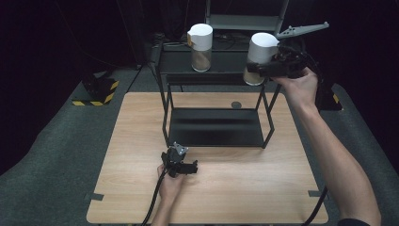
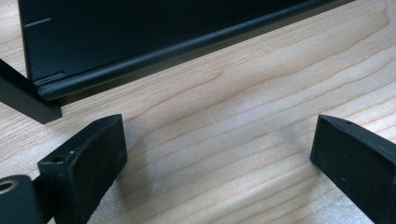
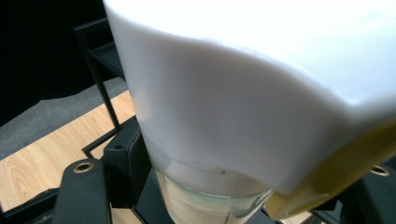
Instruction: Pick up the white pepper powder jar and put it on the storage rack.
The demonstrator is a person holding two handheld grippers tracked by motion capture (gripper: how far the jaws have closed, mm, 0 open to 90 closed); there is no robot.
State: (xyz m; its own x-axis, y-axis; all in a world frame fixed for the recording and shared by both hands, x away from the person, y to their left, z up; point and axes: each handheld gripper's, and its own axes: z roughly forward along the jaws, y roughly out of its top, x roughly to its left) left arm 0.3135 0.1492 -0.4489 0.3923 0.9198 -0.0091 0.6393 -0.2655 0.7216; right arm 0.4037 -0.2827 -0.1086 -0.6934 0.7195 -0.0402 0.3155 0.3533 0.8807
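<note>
Gripping jar [image 1: 260, 56], right claw [image 1: 263, 69]; second jar [image 1: 201, 46] on rack [image 1: 214, 70].

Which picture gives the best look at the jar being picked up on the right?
The high view: the whole white-lidded jar shows tilted in the right gripper by the black shelf. The right gripper view has it close, cropped and overexposed.

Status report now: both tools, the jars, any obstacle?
Right tool shut on right jar, tilted at top shelf edge. Left tool open, low over table. Left jar upright on shelf. No obstacle seen.
</note>
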